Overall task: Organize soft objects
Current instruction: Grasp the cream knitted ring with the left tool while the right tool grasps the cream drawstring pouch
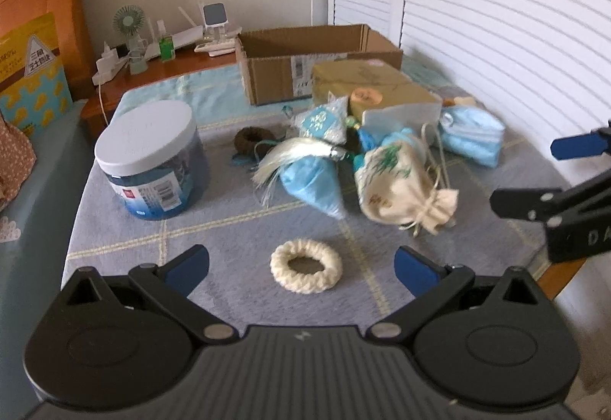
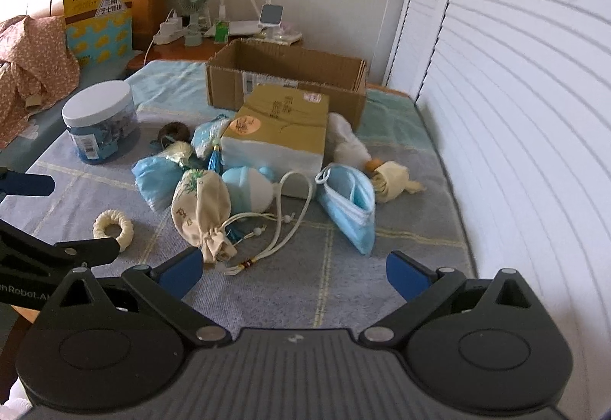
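Left tongs (image 1: 301, 269) spread, "DA" lettering (image 1: 595, 237) beside

Cloth (image 1: 236, 198) on table: grey-blue w/ pale yellow lines in a check. Rope ring (image 1: 306, 270): cream. Pouch (image 2: 198, 204): cream w/ green leaves. Masks (image 2: 349, 206): light blue, white edges. Jar (image 1: 151, 162): blue, white lid. Open box (image 2: 284, 78): brown. Flat box (image 2: 280, 116): tan top, white side, orange sticker. Gripper pads (image 1: 189, 267): blue; arms black. Blinds (image 1: 496, 7): white stripes. Bag (image 2: 100, 25) at back: yellow & blue.
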